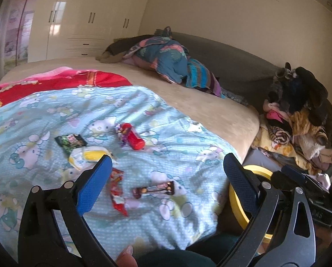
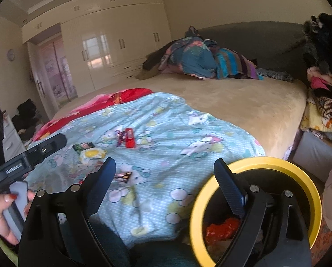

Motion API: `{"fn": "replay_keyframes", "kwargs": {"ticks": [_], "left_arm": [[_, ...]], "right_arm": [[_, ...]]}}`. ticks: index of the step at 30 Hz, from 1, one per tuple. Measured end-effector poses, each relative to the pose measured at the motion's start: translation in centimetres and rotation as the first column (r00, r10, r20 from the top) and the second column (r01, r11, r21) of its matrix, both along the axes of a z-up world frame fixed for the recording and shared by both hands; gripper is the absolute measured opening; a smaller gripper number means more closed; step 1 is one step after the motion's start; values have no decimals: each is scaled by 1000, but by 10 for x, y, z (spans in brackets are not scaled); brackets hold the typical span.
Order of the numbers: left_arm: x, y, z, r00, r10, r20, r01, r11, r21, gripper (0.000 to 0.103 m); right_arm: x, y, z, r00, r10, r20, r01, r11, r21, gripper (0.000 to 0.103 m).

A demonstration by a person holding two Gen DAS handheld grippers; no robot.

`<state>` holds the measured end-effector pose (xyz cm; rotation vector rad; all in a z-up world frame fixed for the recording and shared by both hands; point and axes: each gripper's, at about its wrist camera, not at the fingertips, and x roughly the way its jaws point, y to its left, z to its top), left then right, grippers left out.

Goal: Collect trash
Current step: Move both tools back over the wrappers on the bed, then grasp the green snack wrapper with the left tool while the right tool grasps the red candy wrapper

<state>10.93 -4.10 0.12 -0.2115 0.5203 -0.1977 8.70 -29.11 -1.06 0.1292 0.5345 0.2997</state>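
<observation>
Right now your left claw (image 1: 167, 173) stands with its blue pads spread wide and nothing between them, hanging over the near part of the light blue cartoon-print blanket (image 1: 54, 111) on the bed (image 1: 201, 102). Just ahead of its left finger lies a white and yellow wrapper (image 1: 88, 154), and beyond that a dark green packet (image 1: 70, 142). Further ahead, roughly on the claw's centre line, a red tube-shaped pack (image 1: 133, 139) lies with a purple wrapper (image 1: 119, 131) touching its far end. Between the fingers, closer in, you see a red crumpled wrapper (image 1: 117, 191) and a brown chocolate-bar wrapper (image 1: 153, 189) beside it, the two apart.

Your right claw (image 2: 164, 178) is likewise spread, pads clear of everything. Its right finger sits over the mouth of a yellow-rimmed bin (image 2: 299, 171), which stands off the bed's near corner; something red and crumpled (image 2: 221, 228) lies inside it. The brown wrapper (image 2: 122, 176) shows just past this claw's left finger, with the red pack (image 2: 129, 140) further ahead.

To the left of the right claw, your left hand (image 2: 1, 213) grips the other handle. Far ahead of both claws, a heap of blue patterned bedding (image 2: 195, 60) lies at the head of the bed, and a pile of clothes (image 1: 299, 115) sits off to the right.
</observation>
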Motion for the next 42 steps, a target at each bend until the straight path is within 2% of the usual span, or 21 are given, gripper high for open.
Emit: {"fn": "replay_keyframes", "kwargs": {"ticks": [11, 18, 23, 31, 36, 40, 42], "left_arm": [[6, 43, -5, 995, 101, -16, -102, 994, -27, 92], [8, 79, -11, 984, 175, -29, -177, 983, -53, 92], [10, 104, -17, 973, 226, -48, -229, 971, -72, 92], [17, 141, -34, 955, 281, -98, -291, 951, -103, 92], [27, 155, -46, 951, 276, -141, -295, 946, -133, 78], [39, 162, -54, 953, 244, -179, -275, 945, -179, 62], [48, 164, -59, 953, 224, -206, -264, 945, -192, 56]], "right_arm": [[5, 49, 2, 994, 107, 4, -106, 993, -52, 88], [17, 86, -3, 981, 191, -23, -192, 977, -97, 88], [25, 113, -12, 965, 251, -69, -258, 959, -121, 88], [42, 165, -31, 922, 357, -151, -379, 912, -157, 88], [57, 187, -41, 897, 386, -217, -425, 889, -174, 87], [70, 201, -49, 878, 402, -262, -452, 875, -173, 87], [78, 206, -54, 867, 402, -294, -464, 867, -182, 83]]}}
